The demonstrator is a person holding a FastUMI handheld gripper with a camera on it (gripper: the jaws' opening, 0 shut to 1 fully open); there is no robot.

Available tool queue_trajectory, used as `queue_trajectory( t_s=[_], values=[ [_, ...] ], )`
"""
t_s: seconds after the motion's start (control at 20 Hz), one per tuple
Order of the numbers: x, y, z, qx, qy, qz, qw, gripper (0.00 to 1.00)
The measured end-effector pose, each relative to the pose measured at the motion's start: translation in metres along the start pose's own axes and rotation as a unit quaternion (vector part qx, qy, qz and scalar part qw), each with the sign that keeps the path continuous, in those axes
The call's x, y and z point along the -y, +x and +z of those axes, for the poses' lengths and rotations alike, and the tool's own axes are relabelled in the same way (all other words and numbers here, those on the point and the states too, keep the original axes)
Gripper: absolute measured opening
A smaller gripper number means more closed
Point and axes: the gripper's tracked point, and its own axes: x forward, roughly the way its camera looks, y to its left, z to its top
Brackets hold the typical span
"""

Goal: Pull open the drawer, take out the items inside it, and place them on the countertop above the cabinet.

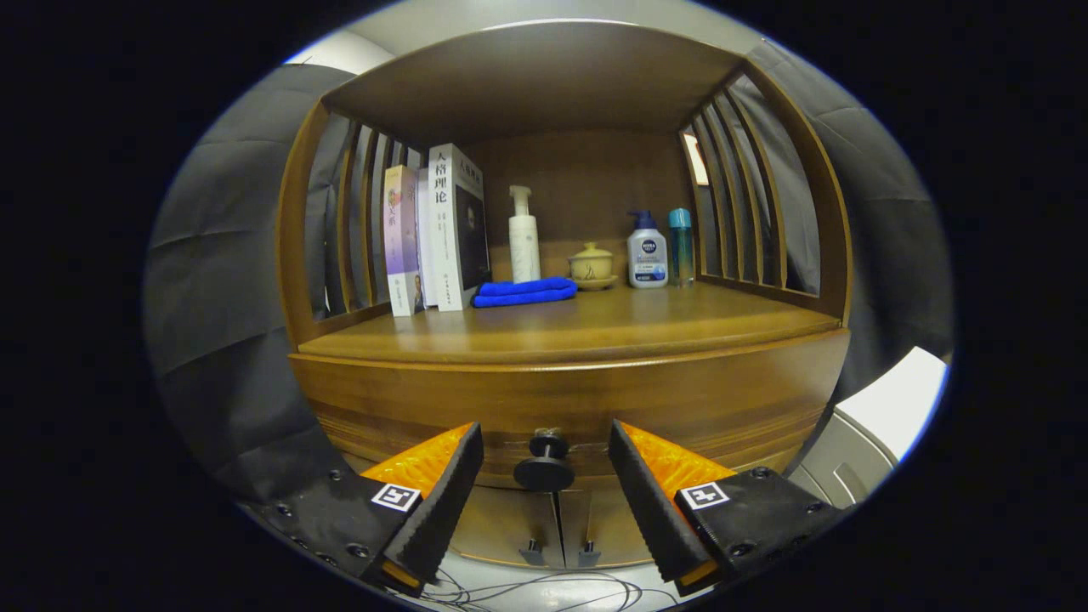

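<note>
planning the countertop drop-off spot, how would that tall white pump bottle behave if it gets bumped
The white pump bottle is tall and narrow, so it likely tips easily. It looks like smooth plastic, probably slippery. The folded blue cloth in front might cushion it. The gripper is open around the drawer knob.

The gripper (545, 463) holds its jaws spread wide, the dark round drawer knob (545, 466) sitting in the gap between them, untouched. The drawer front (578, 404) is closed. Beyond, on the desk (595, 327), stand books (433, 238), a folded blue cloth (524, 291) and bottles (648, 251).
</note>
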Motion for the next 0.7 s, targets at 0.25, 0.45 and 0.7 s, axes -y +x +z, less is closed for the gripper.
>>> queue_trajectory(
  t_s=[0.25,0.45,0.7],
  values=[
    [-0.003,0.011,-0.015,-0.02,0.001,0.004,1.0,0.89],
    [-0.004,0.022,-0.028,-0.029,-0.01,-0.002,1.0,0.74],
    [-0.001,0.027,-0.032,-0.03,-0.001,-0.013,0.999,0.48]
  ],
)
